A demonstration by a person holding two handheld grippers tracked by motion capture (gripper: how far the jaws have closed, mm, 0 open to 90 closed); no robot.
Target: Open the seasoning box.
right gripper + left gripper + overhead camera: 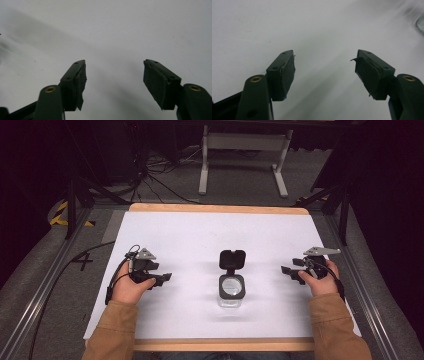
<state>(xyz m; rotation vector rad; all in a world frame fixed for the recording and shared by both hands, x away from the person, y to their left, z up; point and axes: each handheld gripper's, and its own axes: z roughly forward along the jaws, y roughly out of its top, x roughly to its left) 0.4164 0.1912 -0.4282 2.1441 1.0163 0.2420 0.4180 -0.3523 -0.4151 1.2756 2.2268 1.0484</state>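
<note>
Nothing looks begun: left gripper (161, 279) and right gripper (290, 271) rest wide-jawed and empty either side of the flip-lid jar (231, 291), lid open, untouched.

The worktop (150, 220) has a smooth, matt white surface that looks like paper or a thin sheet, and pale wood shows along its far and near edges. The jar (231, 292) is of clear, glossy material, glass or plastic, I cannot tell which; its open lid (232, 259) is dark matt plastic. The left gripper (325, 68) and the right gripper (115, 77) are of dark, matt plastic with small brass-coloured metal screws. Their pads (288, 75) look like dark rubber or foam, rough and frayed at the edges. The sleeves (117, 327) are of soft tan cloth.
</note>
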